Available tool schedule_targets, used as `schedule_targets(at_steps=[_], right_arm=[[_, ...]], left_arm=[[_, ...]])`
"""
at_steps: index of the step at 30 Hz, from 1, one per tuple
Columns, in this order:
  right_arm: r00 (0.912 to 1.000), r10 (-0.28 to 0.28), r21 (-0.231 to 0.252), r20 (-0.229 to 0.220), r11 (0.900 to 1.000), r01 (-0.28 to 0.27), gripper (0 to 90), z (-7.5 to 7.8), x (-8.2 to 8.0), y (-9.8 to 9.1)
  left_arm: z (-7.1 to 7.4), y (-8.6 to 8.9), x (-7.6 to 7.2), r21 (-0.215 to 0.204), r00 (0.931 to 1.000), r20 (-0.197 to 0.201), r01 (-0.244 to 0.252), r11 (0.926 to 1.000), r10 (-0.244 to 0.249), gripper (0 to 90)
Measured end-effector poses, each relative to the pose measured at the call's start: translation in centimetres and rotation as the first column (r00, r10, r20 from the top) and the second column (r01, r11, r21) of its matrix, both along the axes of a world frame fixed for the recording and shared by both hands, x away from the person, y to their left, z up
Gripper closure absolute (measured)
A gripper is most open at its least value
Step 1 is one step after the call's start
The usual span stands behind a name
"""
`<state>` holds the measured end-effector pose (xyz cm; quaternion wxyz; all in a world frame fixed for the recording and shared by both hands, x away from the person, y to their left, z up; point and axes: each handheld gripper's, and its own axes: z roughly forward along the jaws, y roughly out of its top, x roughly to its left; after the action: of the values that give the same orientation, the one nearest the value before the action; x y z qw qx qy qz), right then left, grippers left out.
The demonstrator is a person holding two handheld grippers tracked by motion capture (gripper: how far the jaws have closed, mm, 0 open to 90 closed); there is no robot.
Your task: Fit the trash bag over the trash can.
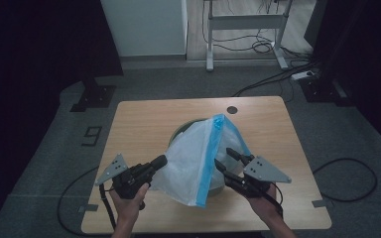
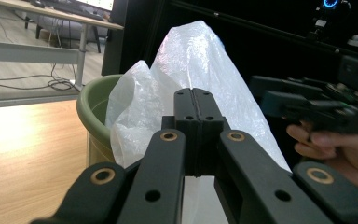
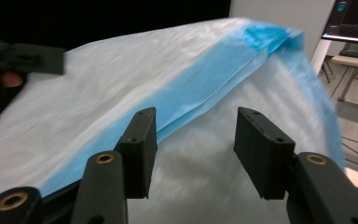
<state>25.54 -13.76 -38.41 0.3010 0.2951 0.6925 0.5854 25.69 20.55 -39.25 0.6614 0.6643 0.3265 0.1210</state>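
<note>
**White bag with a blue band draped over a green bin, a gripper on each side**

At the bottom of the high view two hands come in, each holding a gripper. The left gripper (image 1: pixel 159 160) sits at lower left of the frame with its tip against the near-left edge of the plastic bag (image 1: pixel 191 158). In the left gripper view its jaws stand pressed together, and the bag's white film rises directly behind them — whether any film is caught between them cannot be told.

The right gripper (image 1: pixel 226 158) sits at lower right of the high view, reaching toward the bag's right side. In the right gripper view its jaws stand well apart, with the bag's blue band (image 3: pixel 200 95) running diagonally behind the left one and white film showing in the gap.

Past the grippers, at mid-frame in the high view, the bag rises to a peak near the centre of the wooden table (image 1: pixel 139 124). The green bin (image 2: pixel 92 112) stands under it; its rim shows at left of the left gripper view, with the film spilling over it.

Farther back, a small dark round disc (image 1: pixel 232 109) lies on the table near its far edge — beyond that, grey floor, cables and a white desk frame (image 1: pixel 245 22) at the top of the frame.
</note>
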Motion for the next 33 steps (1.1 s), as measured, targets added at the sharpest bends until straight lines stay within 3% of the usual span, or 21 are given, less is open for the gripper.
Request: schedule_targets(at_steps=[10,15,23,30,33], right_arm=[[0.9972,-0.054,-0.008,-0.052,0.9985,0.053,50.9,0.5,3.8,-0.4],[0.9975,-0.04,-0.001,-0.058,0.9992,0.04,49.9,0.6,4.1,-0.1],[0.9963,-0.05,-0.063,-0.07,0.997,0.045,50.8,0.5,4.6,0.8],[0.9968,-0.006,-0.081,-0.08,0.9967,0.0,49.4,0.7,5.1,1.6],[0.9955,-0.009,-0.096,-0.094,0.9954,0.0,57.9,0.6,5.5,1.8]], left_arm=[[-0.4,0.5,0.1,-0.016,1.0,-0.005,0.005,0.9999,-0.005,90.0],[-0.6,0.5,0.2,-0.018,1.0,-0.007,0.006,0.9998,-0.006,90.0],[-0.5,0.6,0.2,-0.023,0.9999,-0.004,0.01,0.9997,-0.01,89.9],[-0.7,0.6,0.4,-0.025,0.9999,-0.008,0.014,0.9996,-0.014,89.9],[-0.7,0.6,0.4,-0.027,0.9999,-0.009,0.013,0.9996,-0.013,89.9]])
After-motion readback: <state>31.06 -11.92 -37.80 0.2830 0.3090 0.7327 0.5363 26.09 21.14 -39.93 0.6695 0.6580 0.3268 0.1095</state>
